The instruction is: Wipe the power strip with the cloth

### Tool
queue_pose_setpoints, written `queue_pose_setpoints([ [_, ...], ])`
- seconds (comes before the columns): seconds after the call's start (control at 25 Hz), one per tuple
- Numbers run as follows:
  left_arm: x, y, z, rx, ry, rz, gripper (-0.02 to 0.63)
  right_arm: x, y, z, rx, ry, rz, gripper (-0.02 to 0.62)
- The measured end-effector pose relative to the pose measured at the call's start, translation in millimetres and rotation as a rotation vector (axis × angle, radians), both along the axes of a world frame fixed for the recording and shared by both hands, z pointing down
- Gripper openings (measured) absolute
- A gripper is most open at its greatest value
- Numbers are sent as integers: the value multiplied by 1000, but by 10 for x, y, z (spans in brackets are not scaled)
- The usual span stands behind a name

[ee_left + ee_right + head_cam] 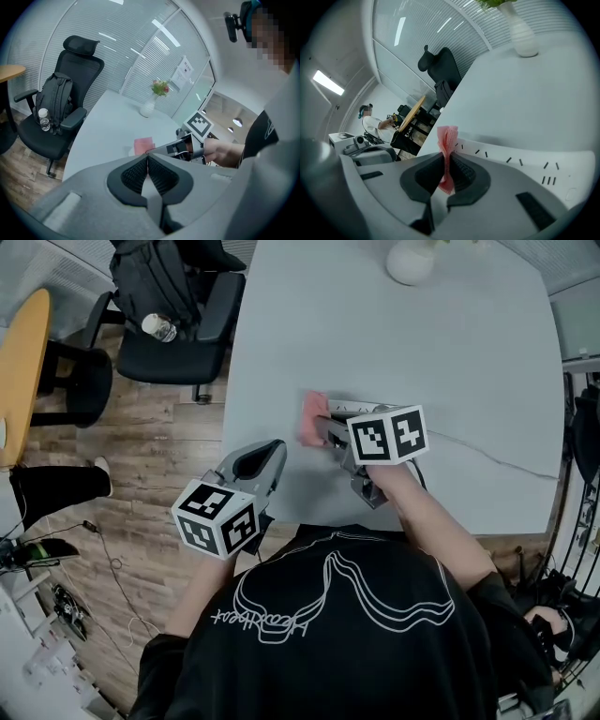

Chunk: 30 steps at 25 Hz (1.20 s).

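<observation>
Right gripper [446,165] clenched on pink cloth [448,138]. Cloth touches the left end of the white power strip [520,161], which lies on the grey table [469,352]. Left gripper [148,161] is pressed closed and empty, near the strip's left. Strip markings too small to read.

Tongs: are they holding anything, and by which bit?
The right tongs pinch the pink cloth around its lower half. The left tongs are shut on nothing.
</observation>
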<state>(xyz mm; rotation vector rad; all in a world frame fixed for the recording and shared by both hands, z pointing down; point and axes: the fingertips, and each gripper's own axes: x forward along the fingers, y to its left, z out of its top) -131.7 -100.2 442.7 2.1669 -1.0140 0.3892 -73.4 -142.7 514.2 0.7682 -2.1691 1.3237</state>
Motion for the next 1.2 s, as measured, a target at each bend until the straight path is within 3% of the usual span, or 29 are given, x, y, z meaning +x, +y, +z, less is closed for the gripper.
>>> queue_pose_setpoints([
  [0.48, 111, -3, 61, -18, 24, 22, 14, 288, 55, 23, -6, 38, 28, 35],
  [1.2, 365, -14, 64, -29, 38, 81, 14, 942, 109, 16, -29, 57, 152, 35],
])
